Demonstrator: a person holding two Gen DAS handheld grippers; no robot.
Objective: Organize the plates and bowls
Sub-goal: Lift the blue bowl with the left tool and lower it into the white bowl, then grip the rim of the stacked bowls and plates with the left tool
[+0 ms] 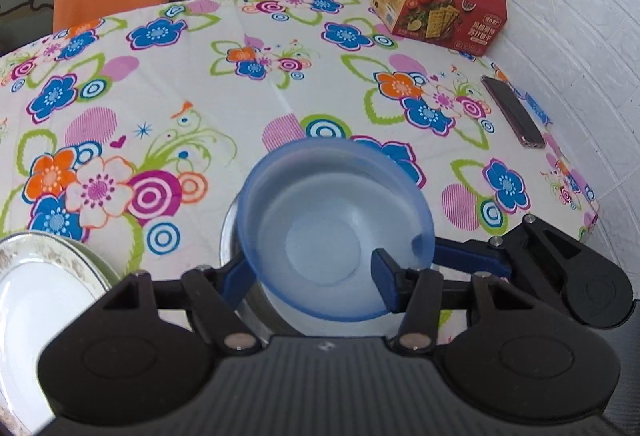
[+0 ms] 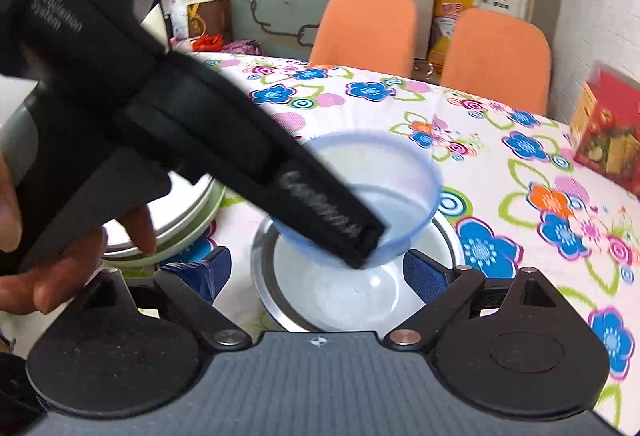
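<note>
While the left gripper [image 1: 316, 268] is clamped on the near rim of the blue bowl [image 1: 320, 220], one finger inside and one outside, the bowl hangs tilted just above a steel-rimmed bowl [image 2: 448, 232] on the table [image 1: 192, 84]. Translucent, thin-walled plastic suggests a light, slightly flexible and slippery piece; the rim is the practical hold. The right gripper [image 2: 316, 270] stands with its jaws spread, empty, astride the lower bowl. To the left lies a stack of plates [image 1: 44, 276], probably ceramic and fragile. Farther off sit a phone [image 1: 514, 112] and cracker box [image 1: 440, 12].

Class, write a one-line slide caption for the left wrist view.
Left claw grips a tilted blue bowl above a steel bowl.
</note>
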